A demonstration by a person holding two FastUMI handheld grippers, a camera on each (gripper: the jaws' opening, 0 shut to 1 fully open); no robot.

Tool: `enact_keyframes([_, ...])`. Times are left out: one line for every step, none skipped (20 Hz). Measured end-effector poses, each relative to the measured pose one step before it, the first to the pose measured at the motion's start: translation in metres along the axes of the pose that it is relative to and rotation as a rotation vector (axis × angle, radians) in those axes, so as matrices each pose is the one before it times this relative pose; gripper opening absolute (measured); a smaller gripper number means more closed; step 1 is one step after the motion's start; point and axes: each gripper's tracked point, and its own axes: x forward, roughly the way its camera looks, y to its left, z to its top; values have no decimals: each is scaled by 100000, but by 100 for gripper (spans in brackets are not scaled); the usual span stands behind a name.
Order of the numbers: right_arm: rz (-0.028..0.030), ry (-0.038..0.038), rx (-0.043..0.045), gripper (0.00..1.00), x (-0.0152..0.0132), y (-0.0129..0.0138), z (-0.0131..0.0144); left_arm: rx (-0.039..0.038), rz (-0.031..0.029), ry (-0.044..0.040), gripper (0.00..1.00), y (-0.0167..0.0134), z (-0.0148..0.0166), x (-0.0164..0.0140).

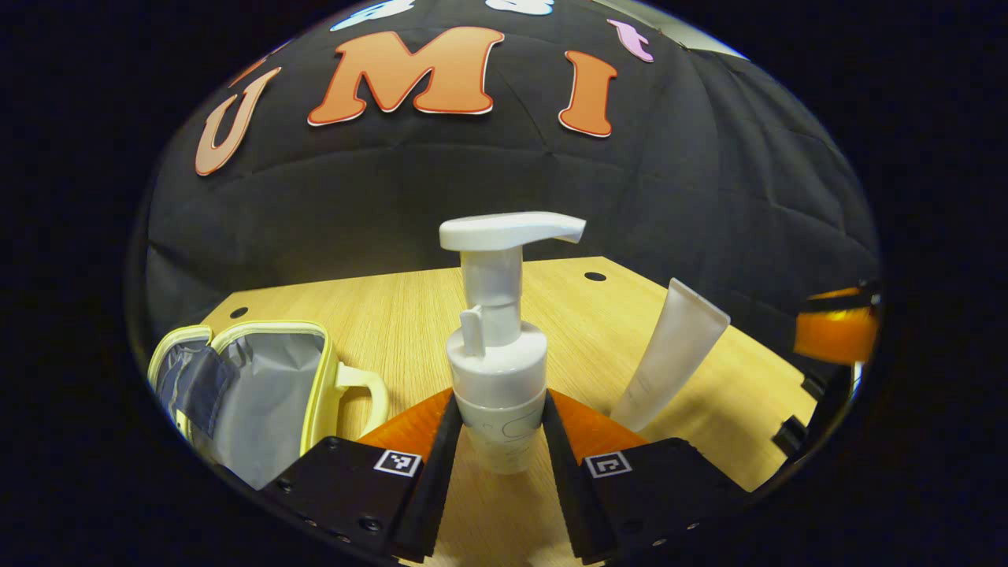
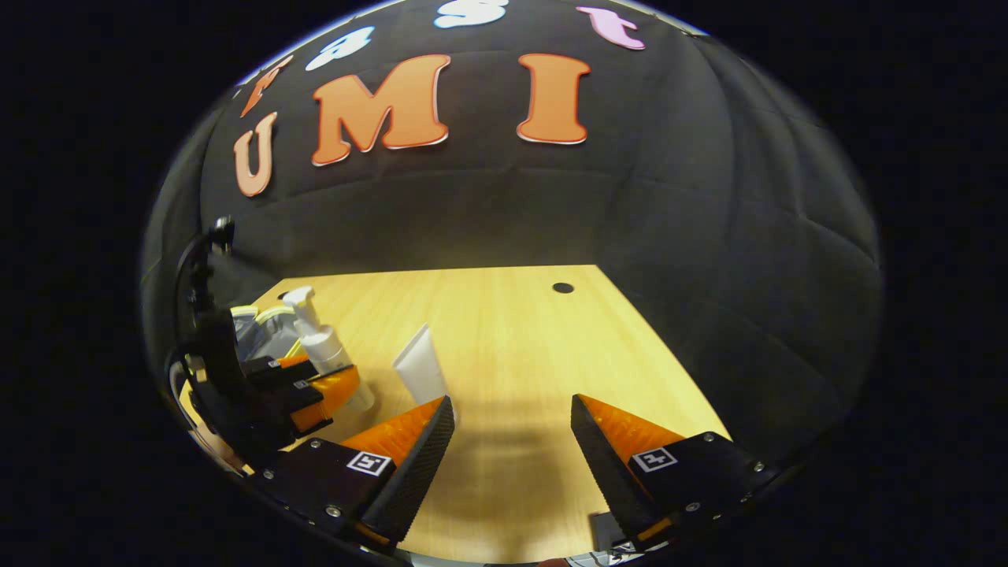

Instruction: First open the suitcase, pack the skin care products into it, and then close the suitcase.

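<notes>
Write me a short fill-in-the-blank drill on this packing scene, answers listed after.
1. The left gripper is shut on the ____ bottle.
2. The yellow-trimmed suitcase lies ____, its grey lining showing.
3. The right gripper is ____, with nothing between its fingers.
4. The white tube rests on the ____ table.

Answers: pump; open; open; wooden

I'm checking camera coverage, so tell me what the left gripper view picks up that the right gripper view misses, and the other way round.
Left gripper view: the suitcase's grey lining and handle up close, and the left gripper shut on the pump bottle.
Right gripper view: the open right gripper over bare table, with the left gripper seen from the side.
Both: pump bottle, tube, open suitcase, table.
</notes>
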Motion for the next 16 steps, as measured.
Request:
enact_keyframes([1829, 812, -620, 96, 580, 837, -488, -1965, -40, 371, 62, 212, 462, -807])
enact_keyframes([1464, 1623, -104, 95, 499, 935, -674, -1494, 927, 1067, 61, 335, 334, -874])
enact_keyframes([1350, 1118, -106, 96, 586, 906, -492, -933, 1287, 1481, 61, 530, 138, -914])
enact_keyframes([1399, 488, -150, 95, 604, 598, -441, -686, 666, -231, 61, 314, 471, -976])
enact_keyframes([825, 1251, -444, 96, 744, 626, -468, -830, 301, -724, 61, 241, 537, -831])
enact_keyframes([868, 1316, -607, 96, 939, 813, -688, -450, 462, -486, 61, 386, 478, -889])
enact_keyframes([164, 1174, -411, 95, 774, 311, -359, 262, 1097, -257, 61, 608, 390, -843])
enact_keyframes([-328, 218, -226, 96, 701, 96, -35, 769, 1387, -221, 61, 859, 462, -778])
enact_keyframes([-813, 106, 58, 96, 906, -32, 12, 709, 1522, -223, 61, 818, 152, -959])
enact_keyframes([-693, -333, -38, 96, 949, -1, 141, 555, 1165, -121, 61, 772, 267, -838])
enact_keyframes([-994, 263, -232, 96, 866, 3, 1, 202, 960, -157, 61, 800, 209, -742])
enact_keyframes([-644, 481, -171, 96, 644, -90, -152, 20, 1005, -65, 61, 710, 35, -563])
enact_keyframes([247, 1426, 191, 96, 697, 40, -348, -110, 1193, -132, 62, 842, 138, -434])
enact_keyframes([463, 789, 749, 96, 616, 159, -202, -386, 1258, 81, 60, 743, 51, -301])
enact_keyframes([218, 1451, 820, 96, 491, 49, -356, -623, 1424, 564, 61, 288, -136, -238])
enact_keyframes([95, 875, 864, 94, 275, 52, -237, -879, 1029, 546, 61, 818, 60, -101])
